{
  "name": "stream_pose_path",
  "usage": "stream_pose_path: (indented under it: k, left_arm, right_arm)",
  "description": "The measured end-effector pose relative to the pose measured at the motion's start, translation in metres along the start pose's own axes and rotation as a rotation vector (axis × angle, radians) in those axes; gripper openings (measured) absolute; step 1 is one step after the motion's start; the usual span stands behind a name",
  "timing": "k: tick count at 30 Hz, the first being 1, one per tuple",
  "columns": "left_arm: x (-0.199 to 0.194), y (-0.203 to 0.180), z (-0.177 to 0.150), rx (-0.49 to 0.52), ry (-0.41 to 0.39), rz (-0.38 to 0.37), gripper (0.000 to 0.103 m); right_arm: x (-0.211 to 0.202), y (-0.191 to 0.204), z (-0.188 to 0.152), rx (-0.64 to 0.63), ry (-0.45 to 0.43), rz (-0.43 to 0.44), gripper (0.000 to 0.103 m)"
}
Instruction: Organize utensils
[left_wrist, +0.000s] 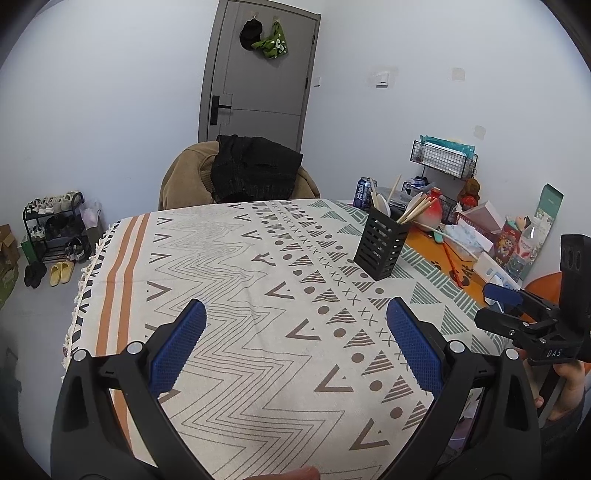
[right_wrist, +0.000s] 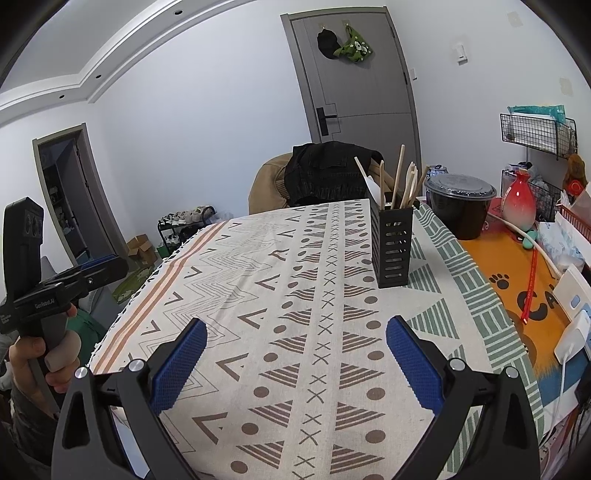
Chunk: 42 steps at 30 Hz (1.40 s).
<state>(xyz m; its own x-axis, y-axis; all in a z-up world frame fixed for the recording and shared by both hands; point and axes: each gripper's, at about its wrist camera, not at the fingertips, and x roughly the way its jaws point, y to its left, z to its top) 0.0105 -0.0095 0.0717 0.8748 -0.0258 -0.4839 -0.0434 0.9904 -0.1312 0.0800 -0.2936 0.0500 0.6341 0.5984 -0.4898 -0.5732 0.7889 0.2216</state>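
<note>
A black slotted utensil holder (left_wrist: 382, 245) stands upright on the patterned tablecloth (left_wrist: 236, 280), far right of centre. Wooden chopsticks (left_wrist: 415, 210) and white spoons (left_wrist: 382, 203) stick out of its top. It also shows in the right wrist view (right_wrist: 393, 245) with the chopsticks (right_wrist: 399, 177) in it. My left gripper (left_wrist: 295, 347) is open and empty above the near cloth. My right gripper (right_wrist: 295, 349) is open and empty, also over the near cloth. Each gripper appears in the other's view, the right gripper (left_wrist: 517, 306) at the right edge and the left gripper (right_wrist: 92, 273) at the left.
A chair with a brown coat and dark garment (left_wrist: 255, 170) stands at the far table edge. A black lidded bowl (right_wrist: 460, 203), a red-white vase (right_wrist: 519, 203), a can (left_wrist: 364, 192), wire baskets, chargers and a red ribbon clutter the right side. A shoe rack (left_wrist: 55, 229) stands left.
</note>
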Motion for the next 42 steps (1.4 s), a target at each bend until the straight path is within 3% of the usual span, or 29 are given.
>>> stream_pose_path:
  k: [42]
  left_arm:
    - [0.0036, 0.0015, -0.0047, -0.02, 0.006, 0.003, 0.097]
  right_arm:
    - [0.0044, -0.003, -0.0038, 0.002, 0.006, -0.016, 0.095]
